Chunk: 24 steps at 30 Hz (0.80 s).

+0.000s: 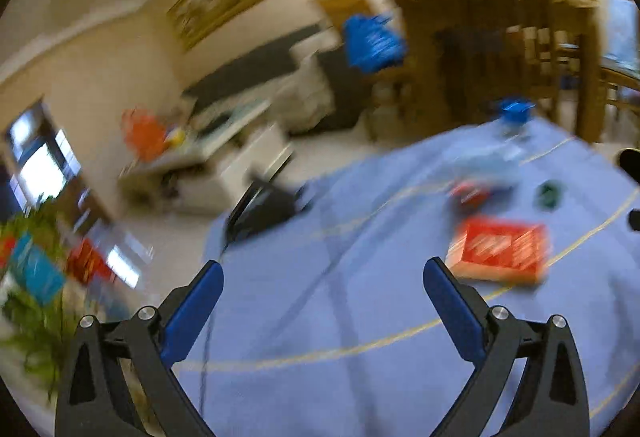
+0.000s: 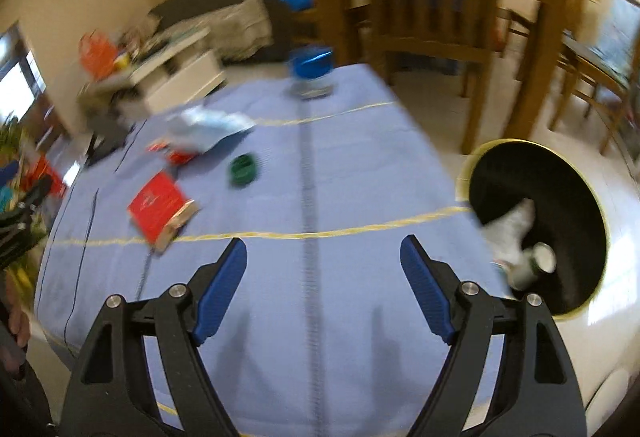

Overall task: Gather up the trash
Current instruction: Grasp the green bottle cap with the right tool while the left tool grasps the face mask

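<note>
Both the left gripper [image 1: 323, 279] and right gripper [image 2: 323, 257] are hovering, fingers apart and empty, while the red carton [image 2: 160, 206] is lying light, crushable on the counter [image 2: 360, 165], best pinched across its flat sides.

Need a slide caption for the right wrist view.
Open right hand-held gripper over the blue tablecloth; red box ahead, bin with trash at right.
</note>
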Each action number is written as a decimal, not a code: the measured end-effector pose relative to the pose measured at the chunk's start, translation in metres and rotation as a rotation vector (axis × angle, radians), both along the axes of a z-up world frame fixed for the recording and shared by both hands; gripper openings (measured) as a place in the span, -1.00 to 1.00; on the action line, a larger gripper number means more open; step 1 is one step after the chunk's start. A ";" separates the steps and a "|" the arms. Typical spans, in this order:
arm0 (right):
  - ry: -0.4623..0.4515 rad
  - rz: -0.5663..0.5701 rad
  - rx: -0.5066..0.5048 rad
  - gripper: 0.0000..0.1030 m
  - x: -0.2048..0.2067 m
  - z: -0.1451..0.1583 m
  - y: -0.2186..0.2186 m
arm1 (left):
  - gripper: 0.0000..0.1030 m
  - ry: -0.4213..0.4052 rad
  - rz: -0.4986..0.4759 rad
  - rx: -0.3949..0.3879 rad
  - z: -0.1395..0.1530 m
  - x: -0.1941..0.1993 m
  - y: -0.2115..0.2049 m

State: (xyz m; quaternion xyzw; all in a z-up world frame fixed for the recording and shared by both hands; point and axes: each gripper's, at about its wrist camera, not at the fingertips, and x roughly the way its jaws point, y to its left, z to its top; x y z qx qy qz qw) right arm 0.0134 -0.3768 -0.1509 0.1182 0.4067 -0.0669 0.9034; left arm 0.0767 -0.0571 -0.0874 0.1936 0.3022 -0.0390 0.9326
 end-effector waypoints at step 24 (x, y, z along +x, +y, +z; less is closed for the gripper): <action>0.146 0.148 -0.100 -0.40 0.124 -0.038 0.060 | 0.88 0.115 -0.002 -0.179 -0.011 0.029 0.032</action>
